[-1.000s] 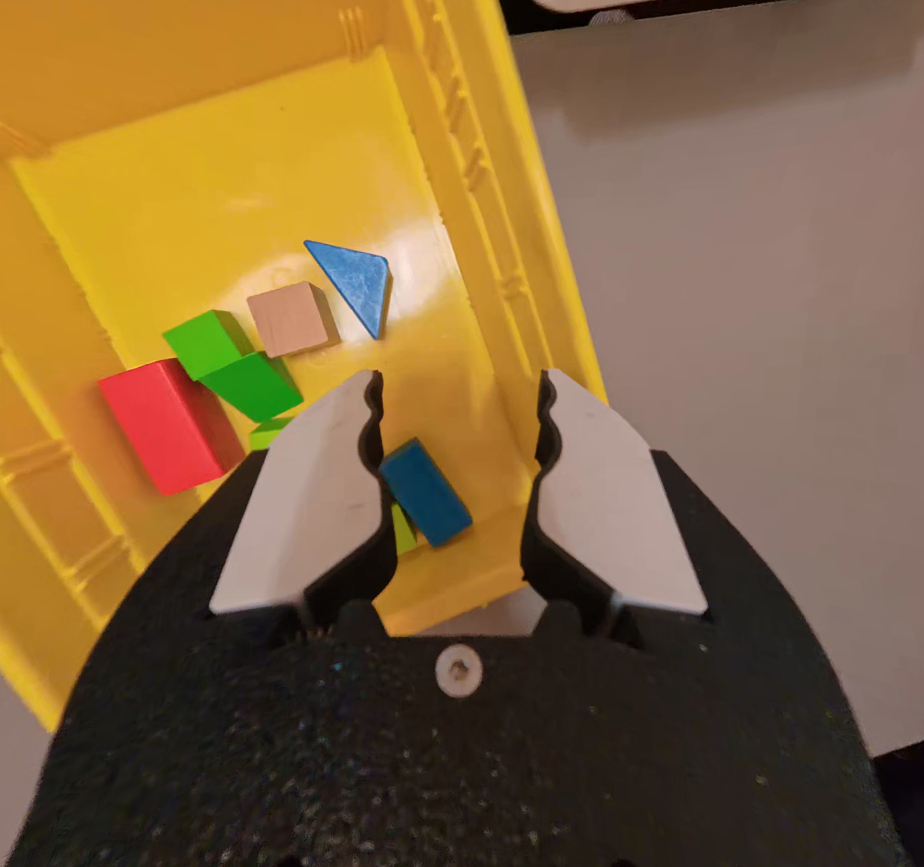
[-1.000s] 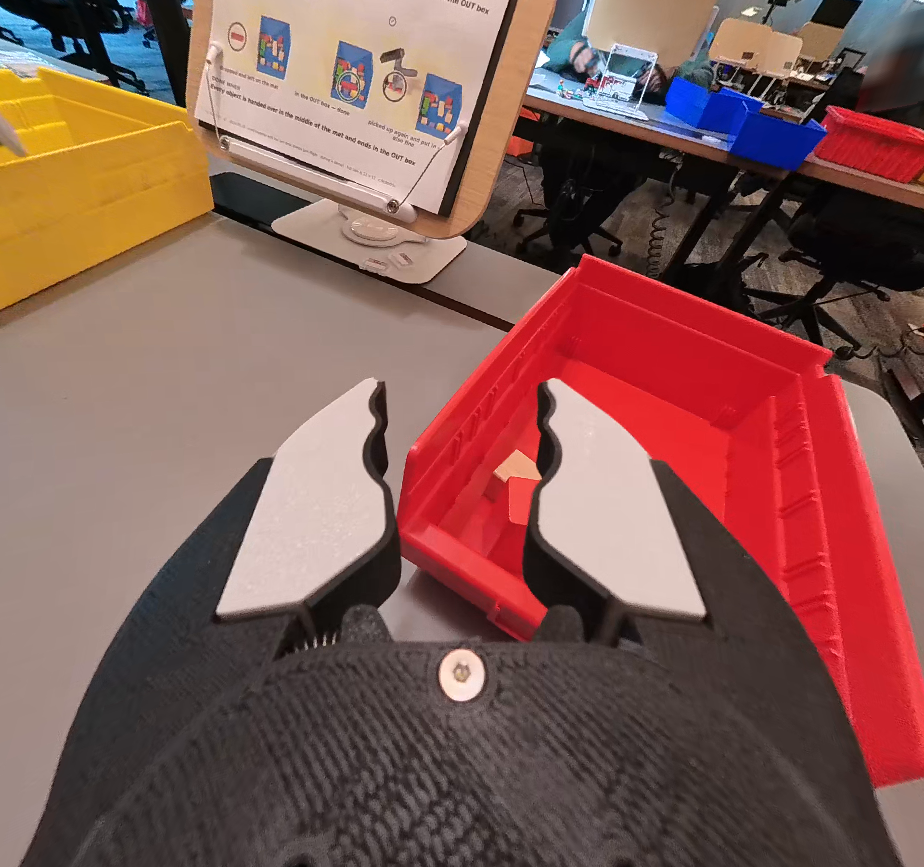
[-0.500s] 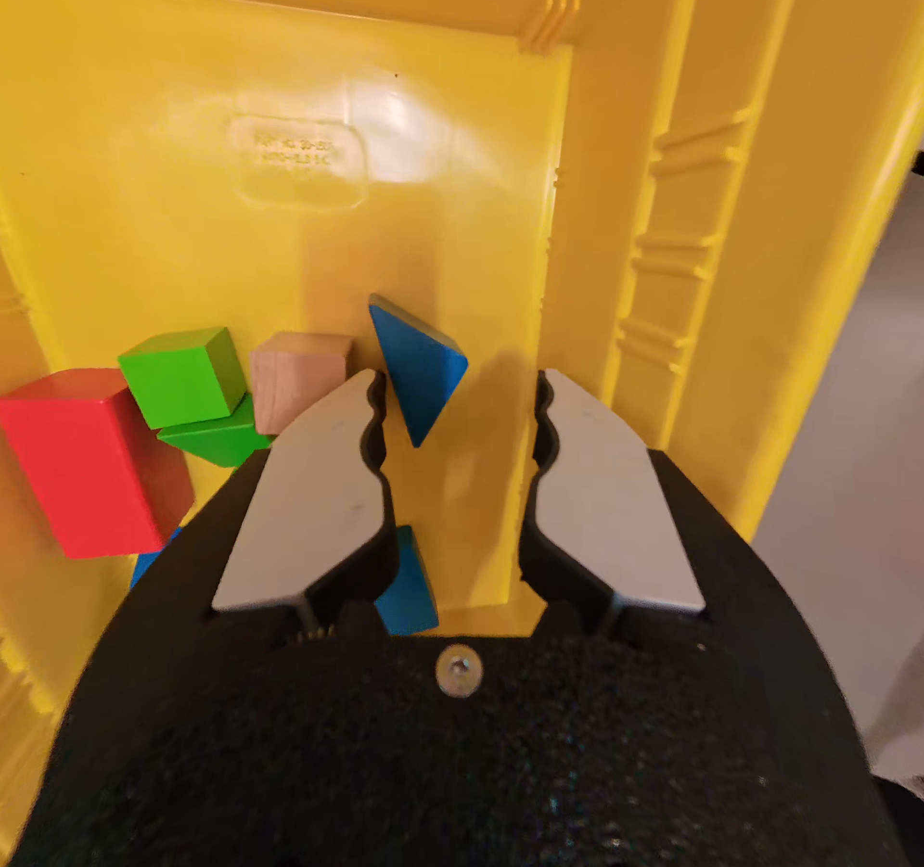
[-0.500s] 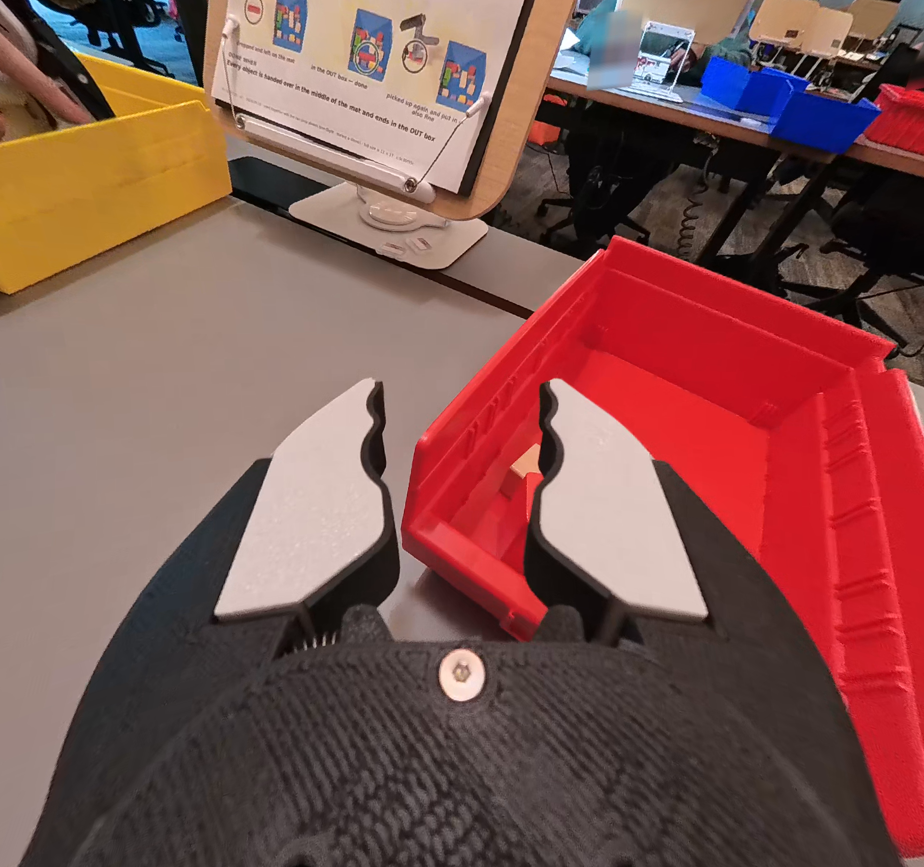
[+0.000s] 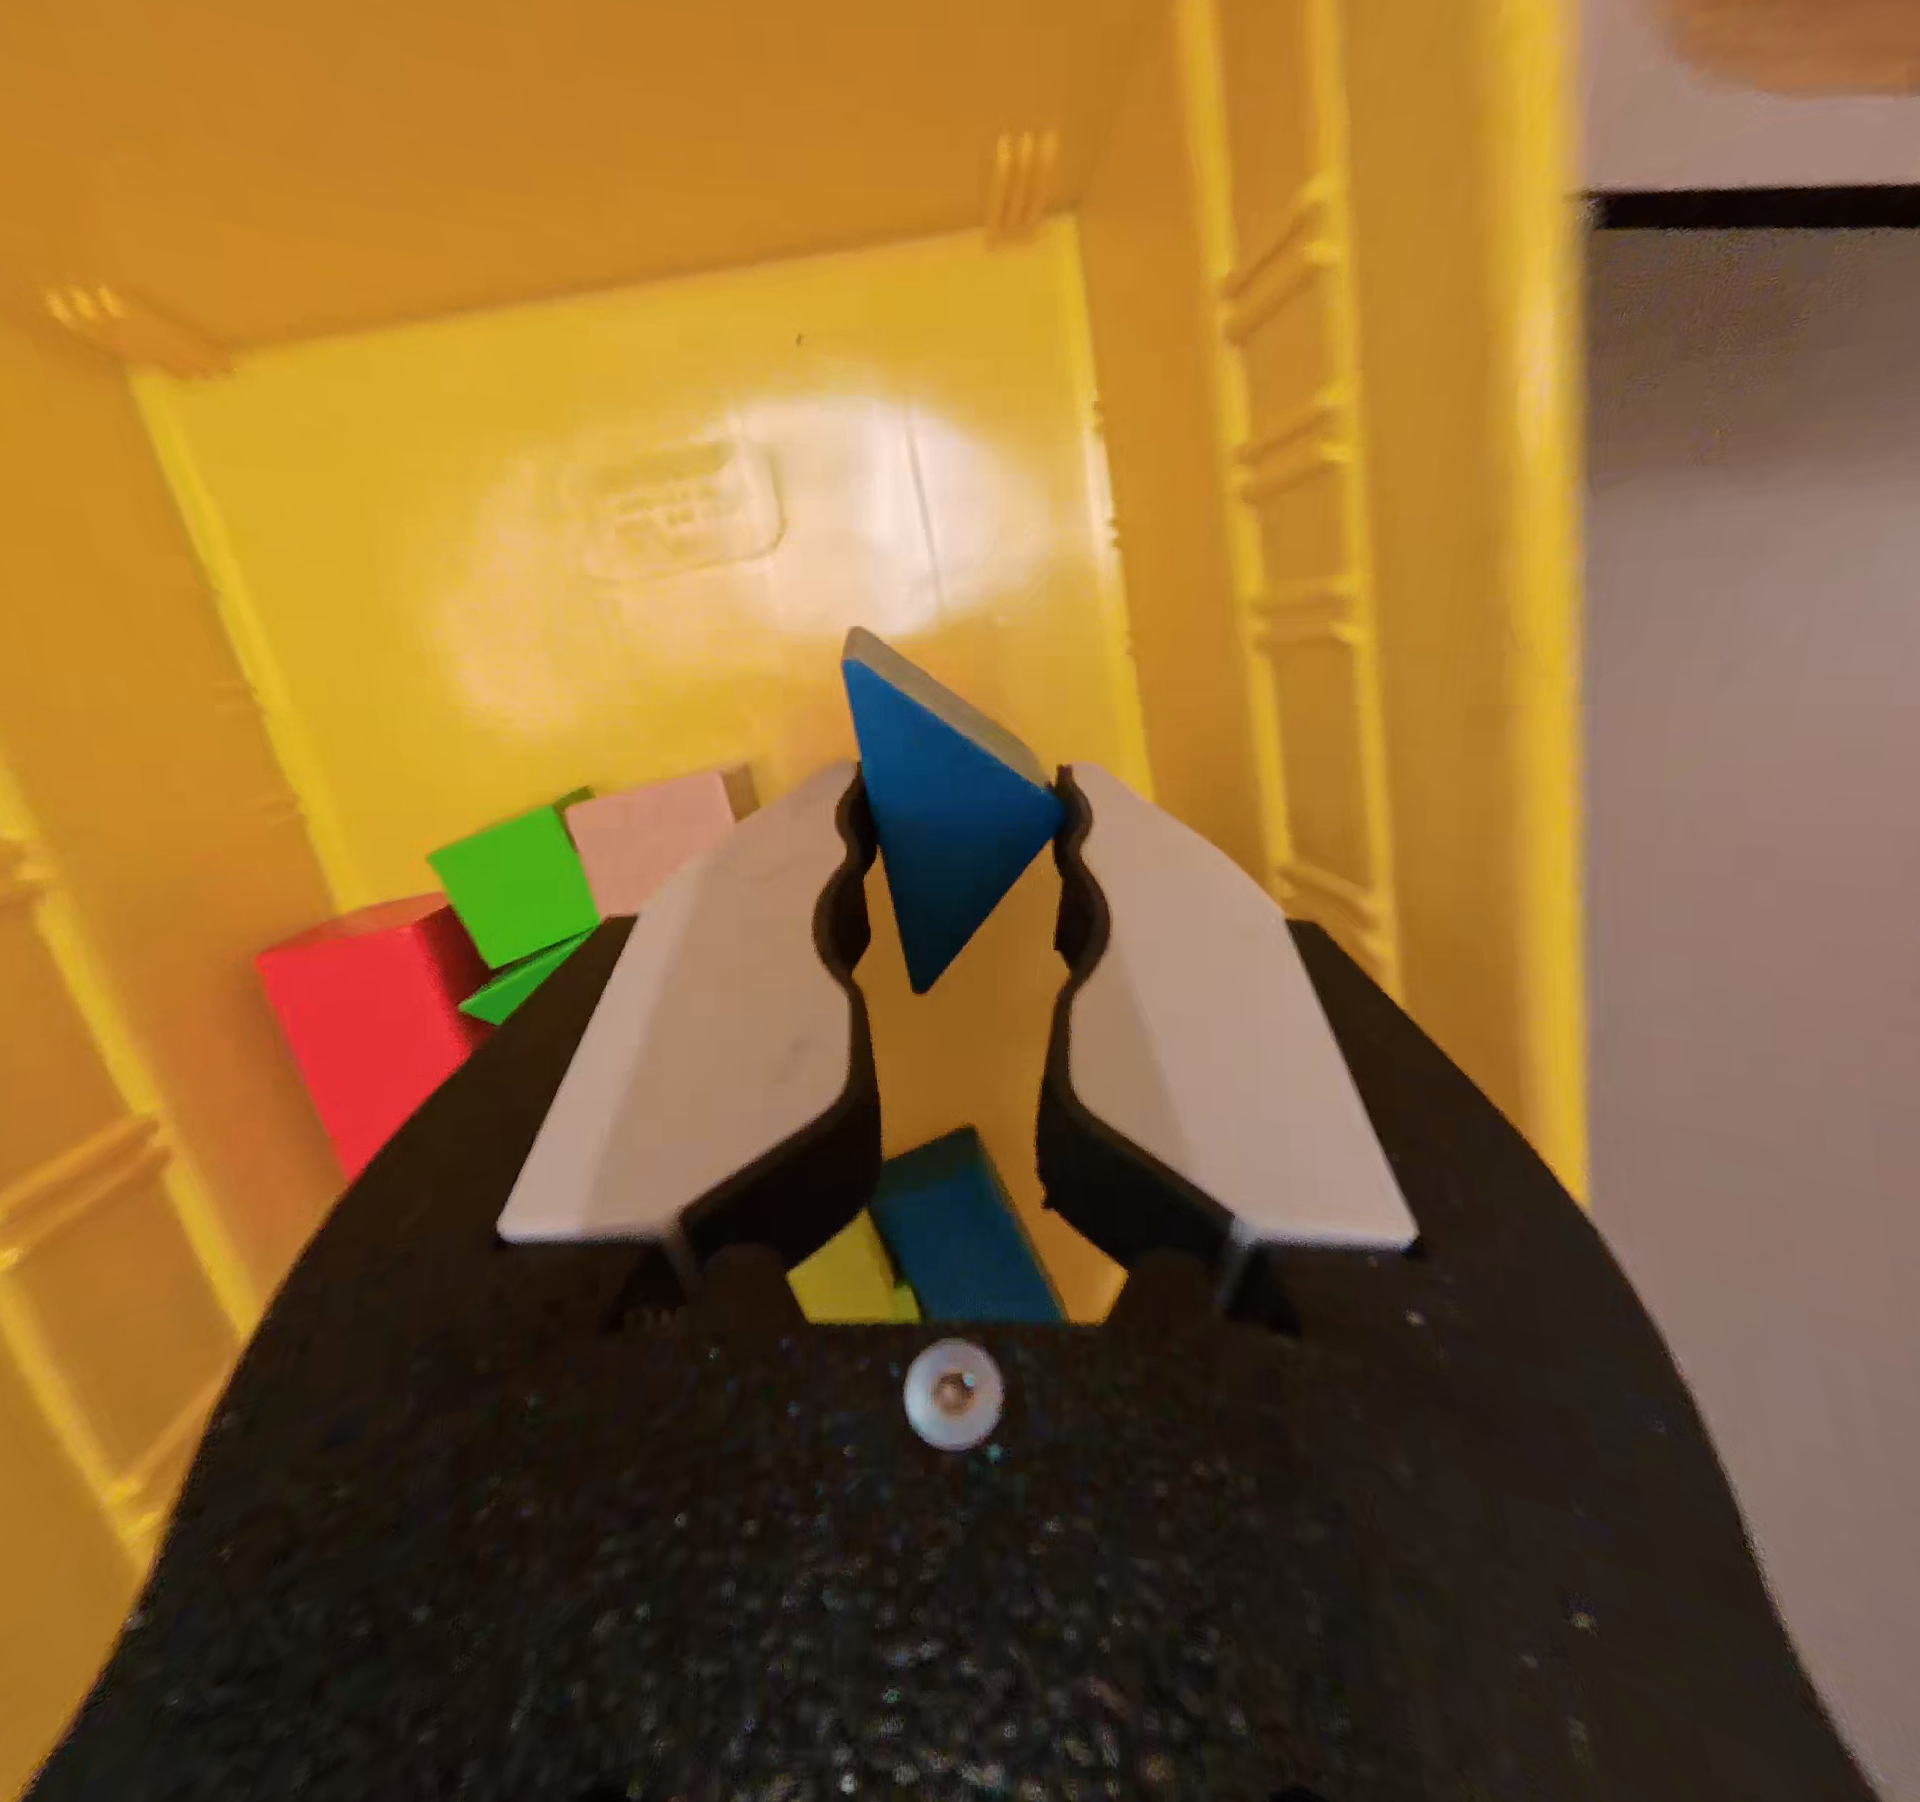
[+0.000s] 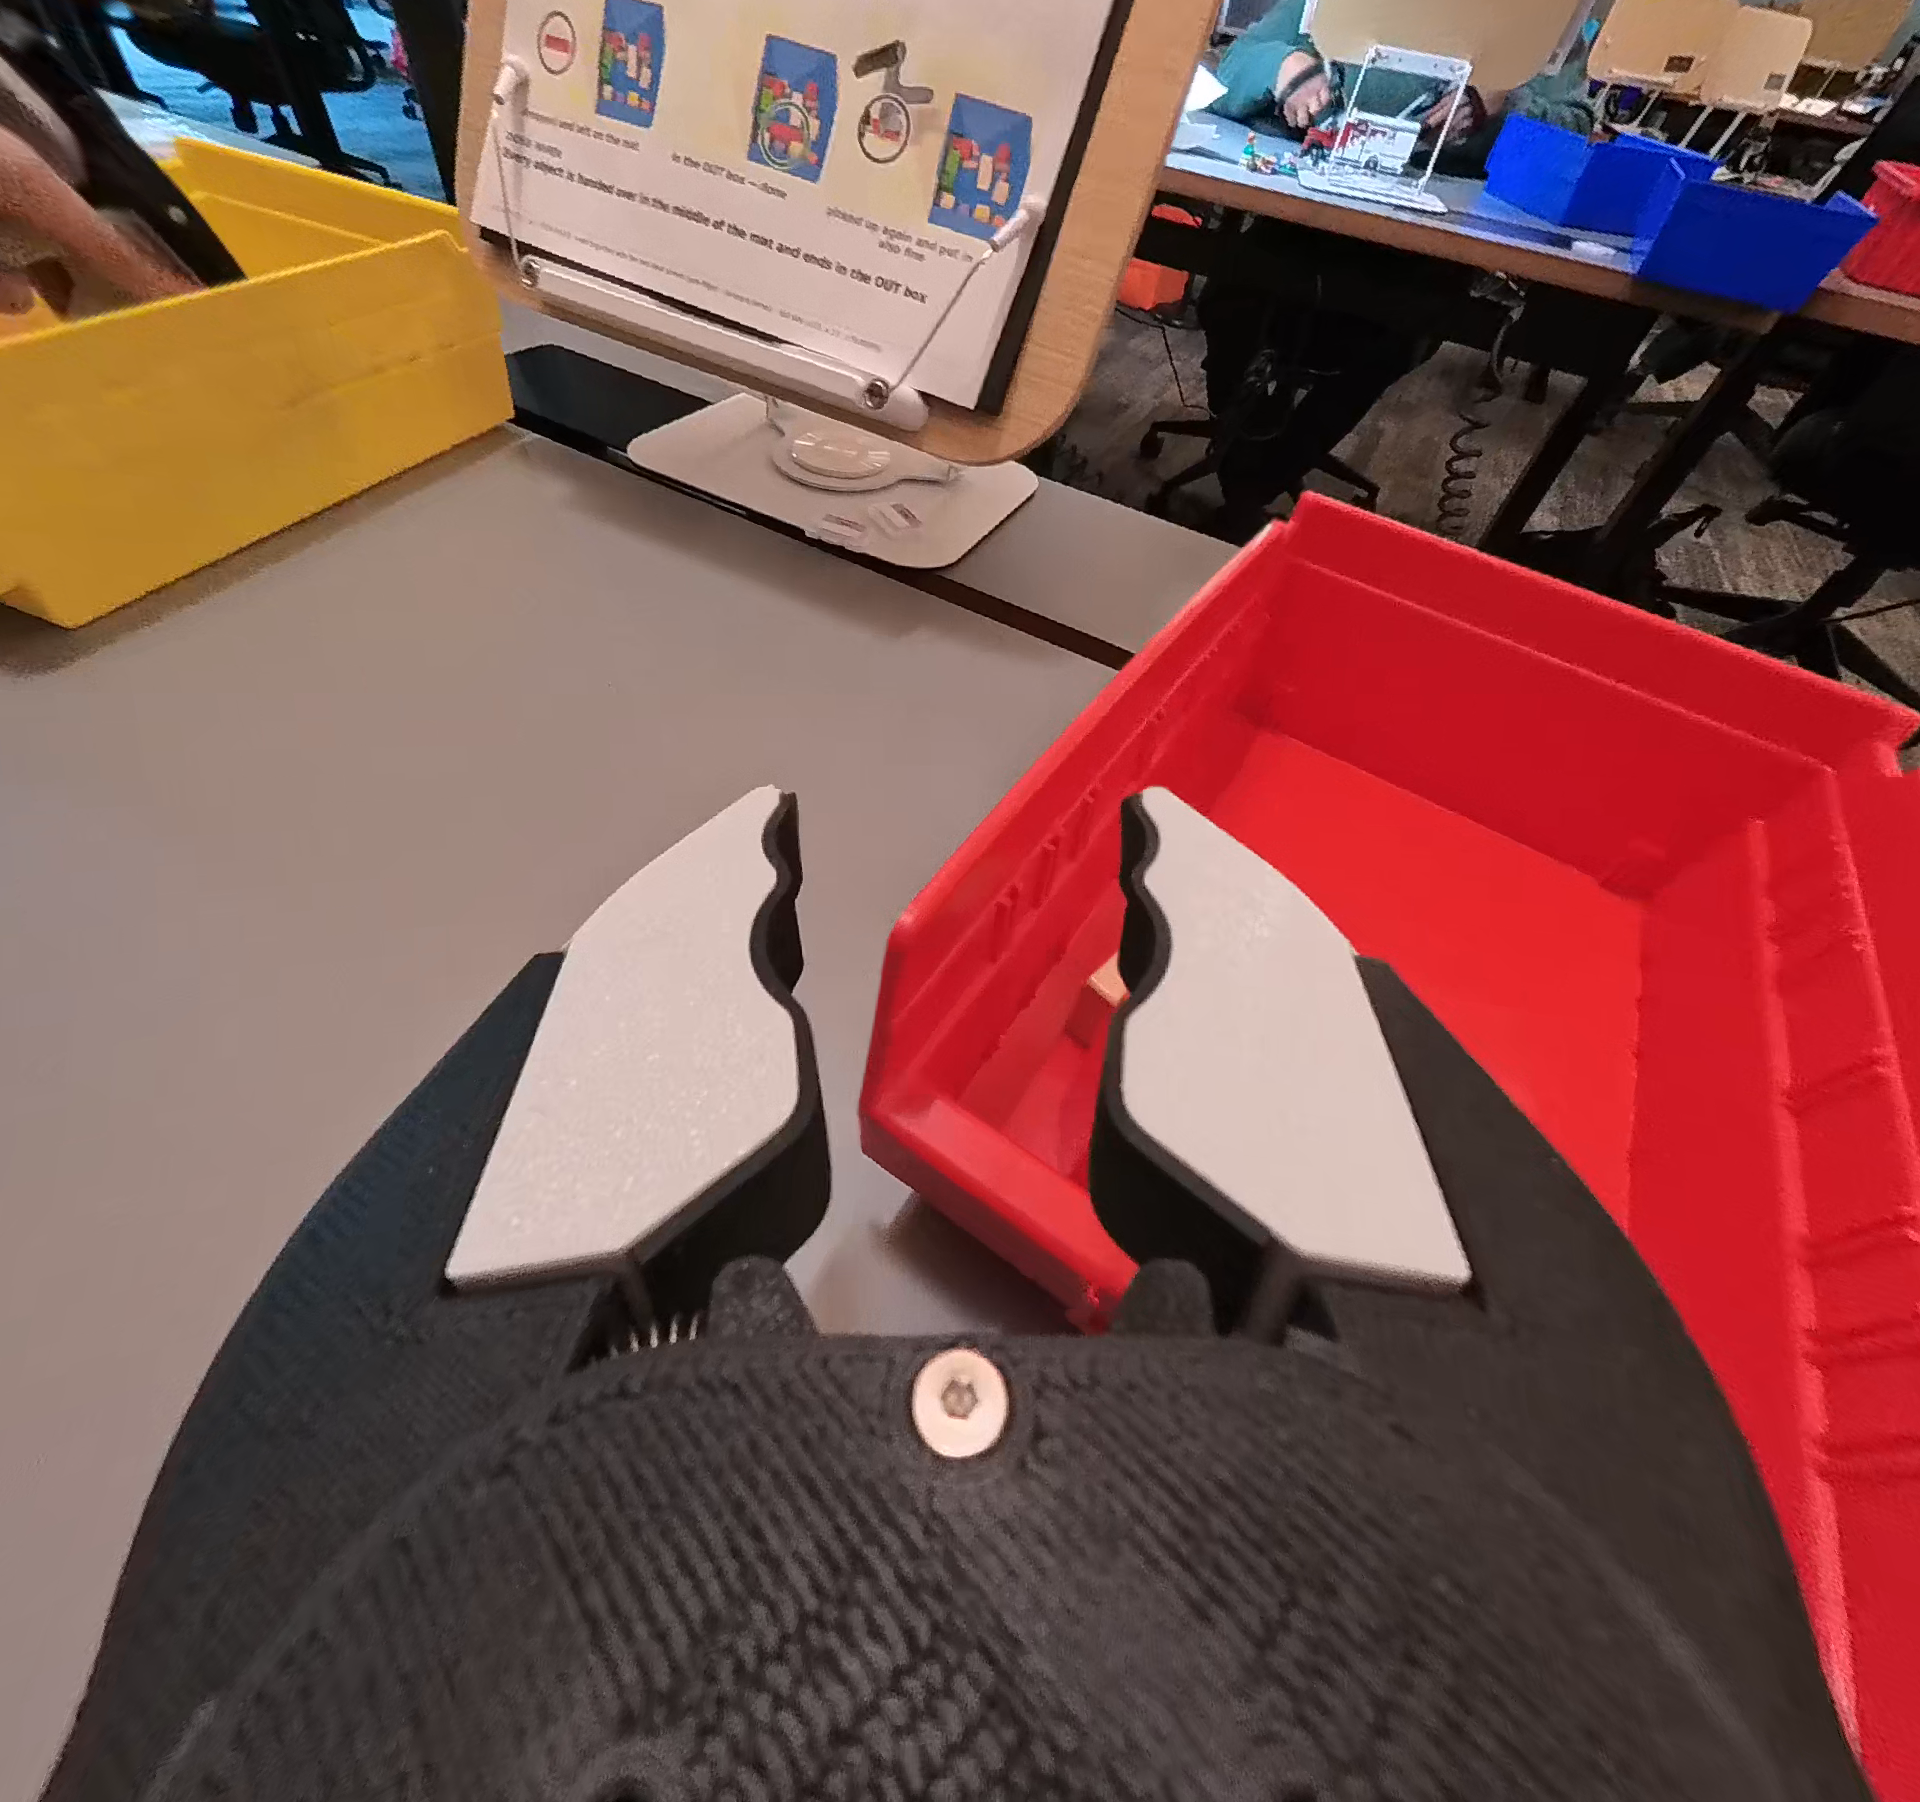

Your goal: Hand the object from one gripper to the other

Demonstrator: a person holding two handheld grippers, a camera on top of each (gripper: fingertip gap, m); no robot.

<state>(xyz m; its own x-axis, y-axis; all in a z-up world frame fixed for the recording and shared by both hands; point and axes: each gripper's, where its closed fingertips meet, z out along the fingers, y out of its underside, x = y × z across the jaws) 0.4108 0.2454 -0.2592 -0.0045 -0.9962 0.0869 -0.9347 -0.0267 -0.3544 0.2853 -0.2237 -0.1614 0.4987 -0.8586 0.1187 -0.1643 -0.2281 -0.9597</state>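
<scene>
Blue triangle block pinched in the yellow bin

Centre frame, the left gripper (image 5: 958, 796) clamps the blue triangle block (image 5: 940, 822) above the yellow bin (image 5: 665, 90) floor; the right gripper (image 6: 961, 817) gapes bare beside the red bin (image 6: 1507, 672); upper centre, a printed instruction sheet (image 6: 810, 90).

My left gripper (image 5: 958, 807), black with grey fingers (image 5: 727, 1004), grips a blue wedge (image 5: 940, 838) in the yellow bin (image 5: 1299, 402). Beside it sit red (image 5: 364, 1014), green (image 5: 514, 885) and tan (image 5: 649, 833) blocks. My right gripper (image 6: 961, 817) nears a red bin (image 6: 1558, 713).
</scene>
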